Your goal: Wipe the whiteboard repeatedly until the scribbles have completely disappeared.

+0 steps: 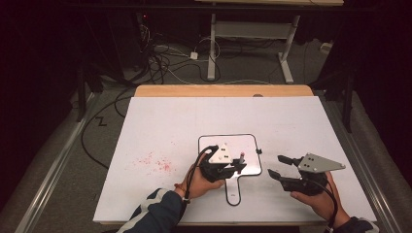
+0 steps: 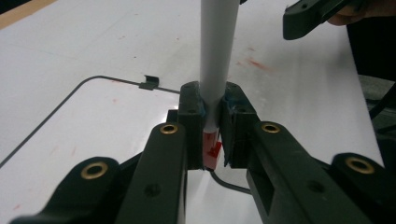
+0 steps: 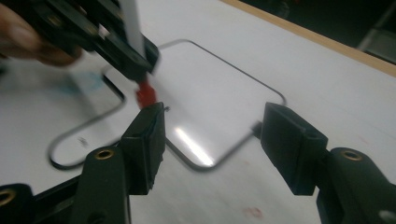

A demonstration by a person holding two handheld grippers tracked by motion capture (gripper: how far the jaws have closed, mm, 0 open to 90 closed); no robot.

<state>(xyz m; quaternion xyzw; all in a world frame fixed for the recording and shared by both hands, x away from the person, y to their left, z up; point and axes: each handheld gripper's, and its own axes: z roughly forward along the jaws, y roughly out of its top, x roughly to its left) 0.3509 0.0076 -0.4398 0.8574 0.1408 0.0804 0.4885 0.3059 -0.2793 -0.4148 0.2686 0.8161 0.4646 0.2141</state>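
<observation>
Marker work is the job in hand: a slim white marker with a red tip (image 2: 215, 60) stands upright in the left gripper (image 1: 236, 163), whose jaws are clamped tight on the barrel just above the tip. That tip hangs just over a small white dry-erase board with a thin black rim and a short handle tab (image 1: 227, 144), which lies flat near the front edge of the table, a little right of centre. In the right gripper view the red tip (image 3: 145, 93) shows below the left gripper's jaws, close above the board's glossy face; whether it touches I cannot tell.

By my reading the marker is uncapped and poised either to write on the board or to be capped. The next move would call for a steady left hand and care to keep the barrel from tilting in the grip.

Off the board's right side, the right gripper (image 1: 278, 166) is held low over the table with its jaws parted about halfway and nothing between them. It points toward the board and could brace it or take a cap.

Beneath all this is a large white sheet (image 1: 160, 121) covering the table, with a scatter of red marks (image 1: 154, 161) left of the board. A wooden table edge (image 1: 223, 90) shows along the far side. Beyond lie a grey floor, tangled black cables (image 1: 155, 58) and the white legs of another desk (image 1: 212, 43) in a dark room.
</observation>
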